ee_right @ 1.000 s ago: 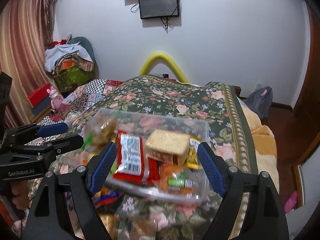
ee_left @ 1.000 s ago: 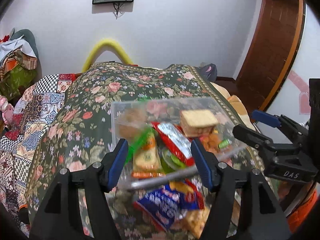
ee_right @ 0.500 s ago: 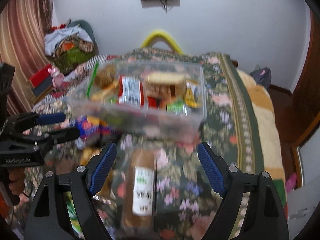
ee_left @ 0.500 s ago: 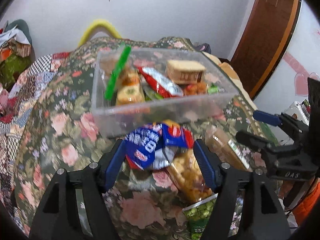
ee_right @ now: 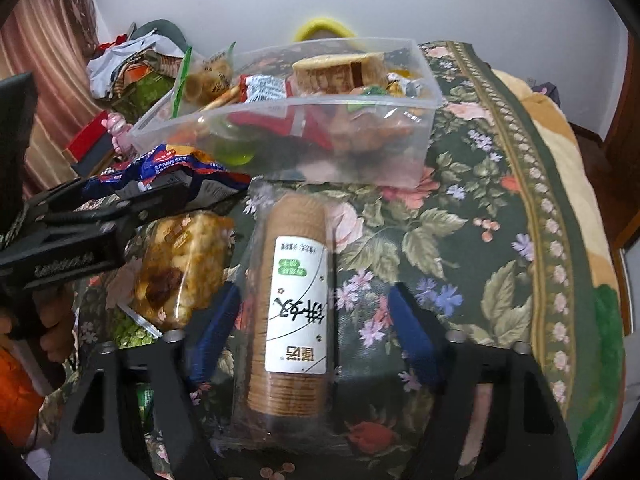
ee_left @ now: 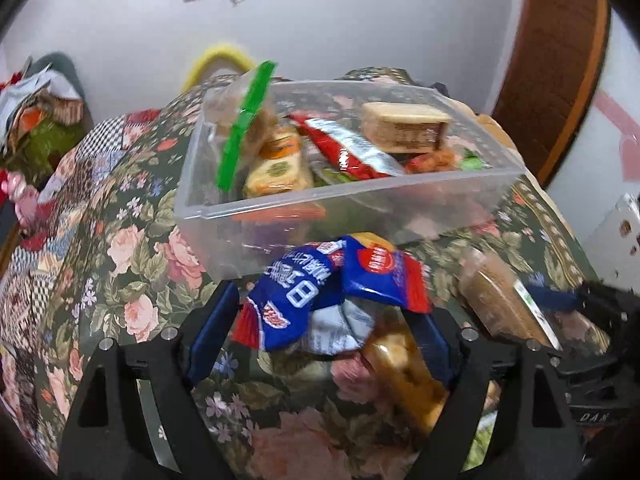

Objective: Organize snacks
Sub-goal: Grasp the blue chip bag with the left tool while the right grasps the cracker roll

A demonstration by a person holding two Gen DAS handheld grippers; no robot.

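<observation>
Clear bin [ee_left: 360, 204], set down on the bed's far side since a second ago: we now hang our left gripper [ee_left: 324, 328] wide over the blue packet [ee_left: 304, 300], right gripper [ee_right: 308, 320] wide astride the cracker sleeve [ee_right: 294, 300].

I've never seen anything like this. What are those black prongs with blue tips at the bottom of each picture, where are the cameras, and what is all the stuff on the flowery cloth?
No robot here: a person holds a two-fingered tool in each hand, with a wide-angle camera on each looking along its fingers. One picture is from the left hand-held gripper, the other from the right hand-held gripper. Both are open and hold nothing. On the floral bedspread sits a clear plastic box already full of snacks. Loose in front of it lie a blue snack bag, a clear bag of fried snacks and a biscuit sleeve, which lies between the right fingers.
</observation>
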